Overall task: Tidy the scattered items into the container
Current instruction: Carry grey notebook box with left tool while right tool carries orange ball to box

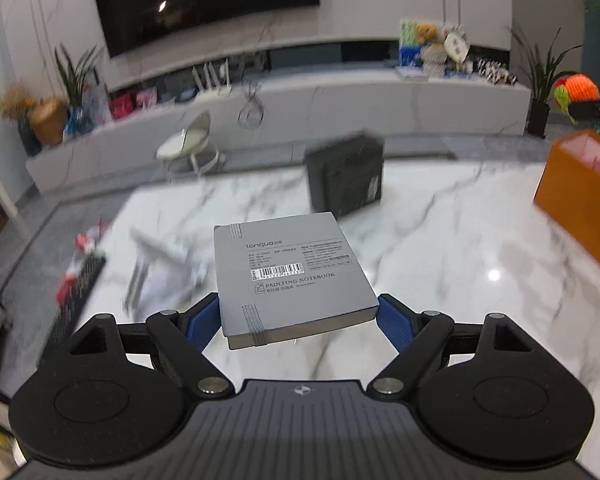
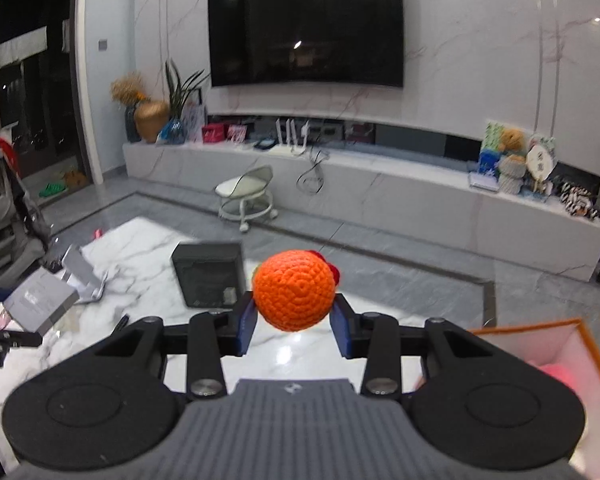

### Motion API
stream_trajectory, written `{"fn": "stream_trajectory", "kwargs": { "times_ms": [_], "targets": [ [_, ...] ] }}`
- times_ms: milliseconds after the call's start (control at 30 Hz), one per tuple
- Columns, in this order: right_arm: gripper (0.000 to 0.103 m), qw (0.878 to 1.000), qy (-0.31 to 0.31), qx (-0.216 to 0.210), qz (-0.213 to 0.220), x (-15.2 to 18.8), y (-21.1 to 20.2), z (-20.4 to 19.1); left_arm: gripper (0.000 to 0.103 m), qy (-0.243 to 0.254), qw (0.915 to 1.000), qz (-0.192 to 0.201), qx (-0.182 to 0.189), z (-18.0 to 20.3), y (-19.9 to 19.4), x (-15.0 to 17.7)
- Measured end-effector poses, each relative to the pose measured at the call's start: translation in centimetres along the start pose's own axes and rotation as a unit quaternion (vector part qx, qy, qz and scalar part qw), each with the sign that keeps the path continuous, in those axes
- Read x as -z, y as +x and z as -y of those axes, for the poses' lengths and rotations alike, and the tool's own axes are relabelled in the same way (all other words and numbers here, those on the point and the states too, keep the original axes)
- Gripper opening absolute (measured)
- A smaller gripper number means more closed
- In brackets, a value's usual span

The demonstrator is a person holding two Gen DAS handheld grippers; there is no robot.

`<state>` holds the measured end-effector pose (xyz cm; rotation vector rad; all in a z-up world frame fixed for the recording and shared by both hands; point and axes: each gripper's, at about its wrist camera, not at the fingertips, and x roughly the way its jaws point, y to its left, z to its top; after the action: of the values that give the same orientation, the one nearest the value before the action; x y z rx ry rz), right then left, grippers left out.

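In our left gripper (image 1: pixel 299 318) we hold a grey notebook (image 1: pixel 290 274), the blue pads (image 1: pixel 199 322) pressed against its two near side edges so that the book juts forward from the jaws, lifted clear of the white marble table (image 1: pixel 440 248). Its printed back cover faces up, with a barcode and the words "PAINTING NOTEBOOK". Ahead of the jaws and a little to their right stands a dark box (image 1: pixel 346 176) on the table. Ahead and to the left lies a blurred white stand (image 1: pixel 160 256), with red and dark clutter further left that we cannot make out. Far to the right of the jaws sits the orange container (image 1: pixel 580 196).

In our right gripper (image 2: pixel 294 322) we pinch an orange crocheted ball (image 2: pixel 294 290) between the blue fingertips (image 2: pixel 246 328), held above the tabletop. Beyond it, just left of the jaws, is the same dark box. The container's orange rim (image 2: pixel 596 356) lies close to the right of the jaws, lower than them, with something pink inside that is too blurred to name.
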<state>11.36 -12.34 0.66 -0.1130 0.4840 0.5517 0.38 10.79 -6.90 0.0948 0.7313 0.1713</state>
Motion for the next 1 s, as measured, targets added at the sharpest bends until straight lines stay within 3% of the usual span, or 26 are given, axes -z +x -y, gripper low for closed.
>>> {"fn": "stream_trajectory", "kwargs": {
  "times_ms": [267,533,767,1000],
  "targets": [
    [0.042,0.998,-0.010,0.039,0.051,-3.7,-6.5,5.4,0.097,0.024,0.9933,0.105,0.043,6.2,-4.4,-9.2],
    [0.042,0.991,0.031,0.087,0.094,-4.4,-13.3,12.2,0.097,0.065,0.9693,0.192,0.139,16.5,-8.5,-14.3],
    [0.042,0.986,0.056,0.107,0.114,-3.9,-16.9,15.5,0.097,0.090,0.9477,0.216,0.218,24.4,-9.5,-15.0],
    [0.043,0.982,0.076,0.115,0.131,-3.0,-19.4,18.4,0.097,0.112,0.9369,0.209,0.257,29.5,-8.6,-15.5]
  ]
}}
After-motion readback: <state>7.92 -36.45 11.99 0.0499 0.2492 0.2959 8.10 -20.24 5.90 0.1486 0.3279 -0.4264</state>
